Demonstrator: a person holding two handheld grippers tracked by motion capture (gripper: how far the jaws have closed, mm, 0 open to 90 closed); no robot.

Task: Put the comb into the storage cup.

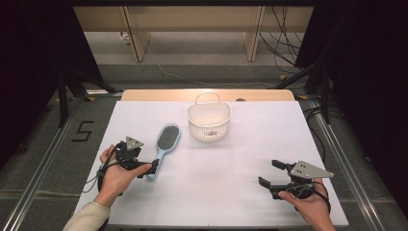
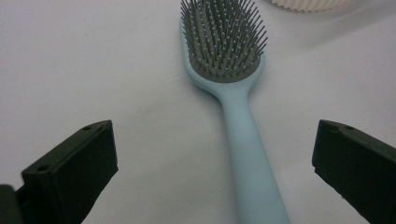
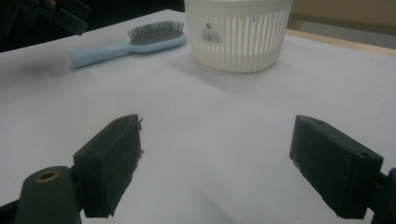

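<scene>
The hairbrush (image 1: pixel 166 143) lies flat on the white table (image 1: pixel 231 192), bristles up, its head pointing toward the basket (image 1: pixel 209 121) and its handle toward the person. The left hand (image 1: pixel 117 175) comes in low from the near edge, forearm angled inward, and holds the left gripper (image 1: pixel 151 168) right at the handle's end. Its jaws stand spread wide on either side of the handle without pressing it. Well to the right of the brush, the right hand (image 1: pixel 312 204) rests near the table's front edge, the right gripper (image 1: pixel 270 173) pointed toward the brush, jaws spread with bare table between them.
</scene>
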